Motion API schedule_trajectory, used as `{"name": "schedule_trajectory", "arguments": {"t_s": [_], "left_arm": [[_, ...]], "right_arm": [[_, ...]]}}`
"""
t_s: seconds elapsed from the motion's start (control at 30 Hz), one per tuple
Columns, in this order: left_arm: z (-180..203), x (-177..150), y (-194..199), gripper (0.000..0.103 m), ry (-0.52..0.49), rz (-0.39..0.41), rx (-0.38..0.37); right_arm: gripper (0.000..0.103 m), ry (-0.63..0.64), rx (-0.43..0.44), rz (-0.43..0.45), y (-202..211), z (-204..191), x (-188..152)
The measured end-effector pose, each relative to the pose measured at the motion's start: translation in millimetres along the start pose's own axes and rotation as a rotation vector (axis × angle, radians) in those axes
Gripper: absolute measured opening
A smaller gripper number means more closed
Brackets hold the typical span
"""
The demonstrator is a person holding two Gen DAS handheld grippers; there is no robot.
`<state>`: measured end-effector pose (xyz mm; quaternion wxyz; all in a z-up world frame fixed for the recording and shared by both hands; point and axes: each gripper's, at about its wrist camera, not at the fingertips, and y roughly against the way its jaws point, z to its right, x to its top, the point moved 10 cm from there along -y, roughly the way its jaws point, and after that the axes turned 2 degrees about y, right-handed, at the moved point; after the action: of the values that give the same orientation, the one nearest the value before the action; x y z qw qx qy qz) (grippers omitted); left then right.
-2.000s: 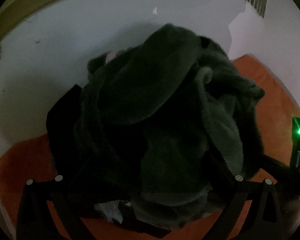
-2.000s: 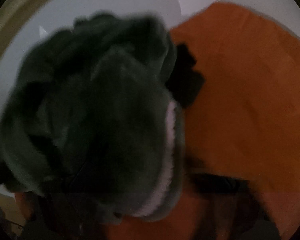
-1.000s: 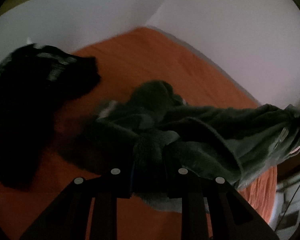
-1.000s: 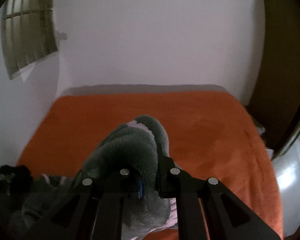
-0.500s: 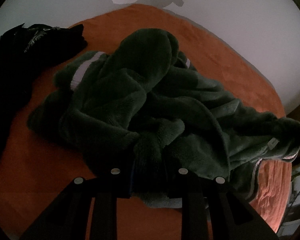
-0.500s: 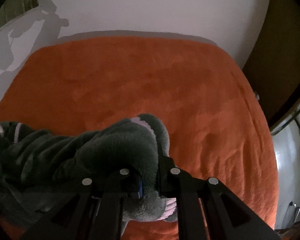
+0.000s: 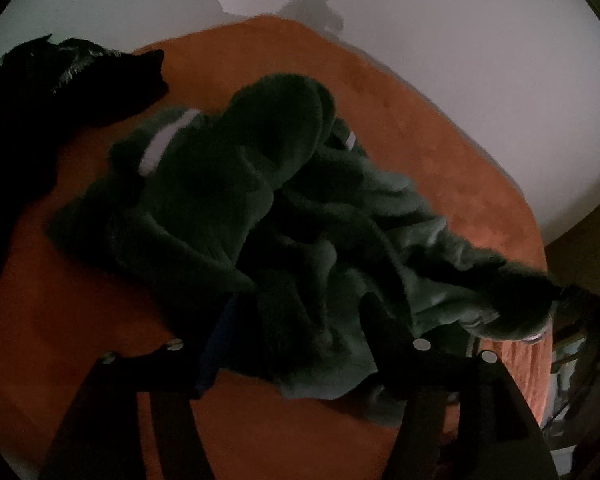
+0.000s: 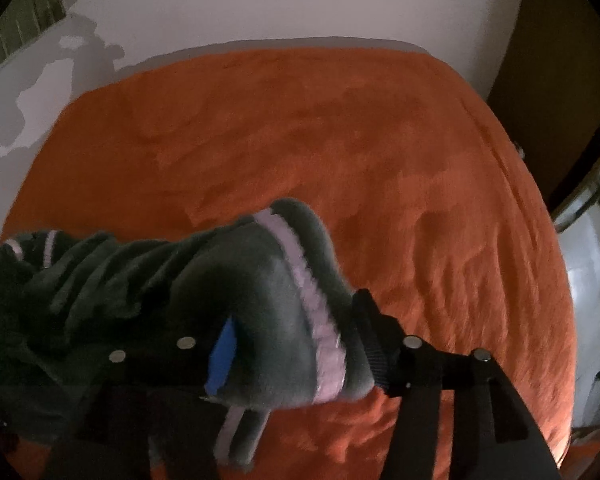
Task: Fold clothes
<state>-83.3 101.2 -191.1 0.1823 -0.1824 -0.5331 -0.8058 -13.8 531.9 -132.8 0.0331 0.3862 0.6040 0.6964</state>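
A dark green fleece garment (image 7: 284, 216) with pale pink trim lies crumpled on the orange bedspread (image 7: 400, 128). My left gripper (image 7: 300, 320) is open, its jaws spread wide around a bunch of the fleece at the near edge. My right gripper (image 8: 292, 332) is open too, with the garment's trimmed hem (image 8: 300, 280) lying loose between its spread jaws. The right gripper also shows at the far right of the left wrist view (image 7: 572, 300), at the garment's stretched end.
A black garment (image 7: 48, 92) lies heaped at the left of the bed. White walls (image 8: 280, 0) stand behind the bed. A dark wooden door or wardrobe (image 8: 560, 60) and a white appliance (image 8: 592, 280) are at the right of the orange bedspread (image 8: 340, 140).
Both grippers were shut on the fleece half a second ago; now both have opened wide and the garment rests on the bed.
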Motion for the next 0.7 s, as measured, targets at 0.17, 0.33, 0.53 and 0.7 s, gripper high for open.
{"name": "schedule_trajectory", "arguments": {"t_s": [0.17,0.33,0.53,0.7], "left_arm": [[11,9,21,0.07,-0.009,0.043,-0.034],[12,13,27,0.071,-0.009,0.056,-0.052],[8,12,26,0.071,0.01,0.045,-0.066],[7,12,25,0.071,0.014,0.042,-0.073]], "right_arm": [[0.062,-0.027,0.029,-0.004,10,-8,-16],[0.062,-0.071,0.074,-0.013,22,-17,-29],[0.062,-0.068,0.094,-0.014,27,-34,-41],[0.062,-0.058,0.101,-0.024,25,-48,-49]]}}
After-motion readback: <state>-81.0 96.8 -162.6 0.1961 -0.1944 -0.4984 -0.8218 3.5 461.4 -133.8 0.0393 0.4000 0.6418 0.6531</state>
